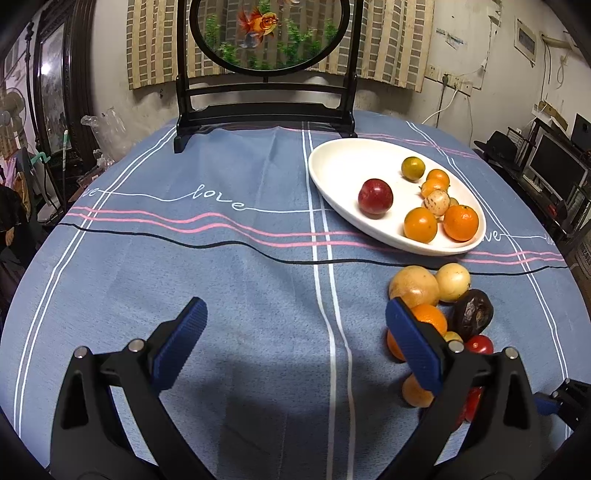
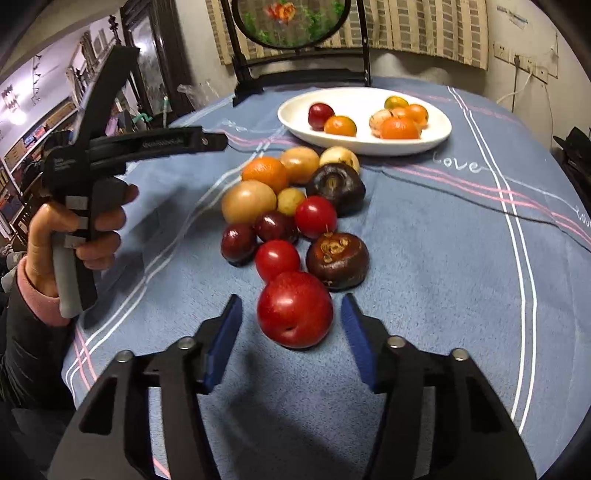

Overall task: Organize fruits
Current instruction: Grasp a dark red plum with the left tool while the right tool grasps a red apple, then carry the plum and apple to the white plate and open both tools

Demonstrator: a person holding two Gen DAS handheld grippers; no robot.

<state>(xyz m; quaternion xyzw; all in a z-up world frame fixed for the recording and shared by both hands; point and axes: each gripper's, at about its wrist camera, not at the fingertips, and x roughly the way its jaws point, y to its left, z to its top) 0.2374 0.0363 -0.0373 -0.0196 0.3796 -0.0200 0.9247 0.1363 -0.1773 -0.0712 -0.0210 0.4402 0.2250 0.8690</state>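
A white oval plate (image 1: 332, 158) at the back right holds a red apple (image 1: 375, 196), several oranges and a pale speckled fruit; it also shows in the right wrist view (image 2: 369, 146). A heap of loose fruit (image 2: 295, 206) lies on the blue cloth in front of it. My right gripper (image 2: 291, 317) is open, its blue pads on either side of a large red apple (image 2: 294, 309) at the heap's near end, not touching. My left gripper (image 1: 295, 328) is open and empty over bare cloth, its right finger (image 1: 413, 343) beside an orange (image 1: 430, 317).
A black wooden stand with a round goldfish panel (image 1: 266, 33) stands at the table's far edge. The left hand and its gripper handle (image 2: 85, 192) show left of the heap. Two dark brown fruits (image 2: 338, 260) lie at the heap's right side.
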